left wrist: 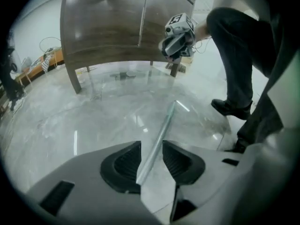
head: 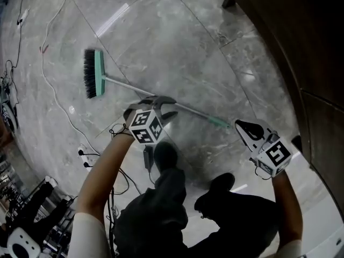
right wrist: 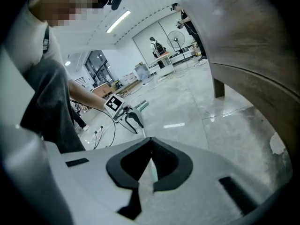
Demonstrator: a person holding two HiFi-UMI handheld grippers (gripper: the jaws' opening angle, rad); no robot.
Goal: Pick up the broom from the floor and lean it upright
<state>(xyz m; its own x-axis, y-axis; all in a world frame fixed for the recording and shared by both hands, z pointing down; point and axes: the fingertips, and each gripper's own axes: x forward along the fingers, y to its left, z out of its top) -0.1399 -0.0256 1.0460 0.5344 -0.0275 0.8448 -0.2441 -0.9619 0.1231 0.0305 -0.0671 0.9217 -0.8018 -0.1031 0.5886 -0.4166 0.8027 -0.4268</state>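
Broom (head: pixel 95 74): flat on the floor (head: pixel 177 36).
Left claw (left wrist: pixel 151 149): wide, straddling the handle, pads clear.
Right claw (right wrist: pixel 150 146): narrow, tips together over the green handle end.

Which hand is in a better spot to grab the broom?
Probably left: the left gripper has open fingers straddling the middle of the broom handle, while the right gripper only reaches its green tip.

You have open marble floor (head: pixel 177 31) beyond the broom (head: pixel 121 84); the wooden cabinet (head: pixel 290 36) walls off your right, and loose cables (head: pixel 42 63) trail on your left.
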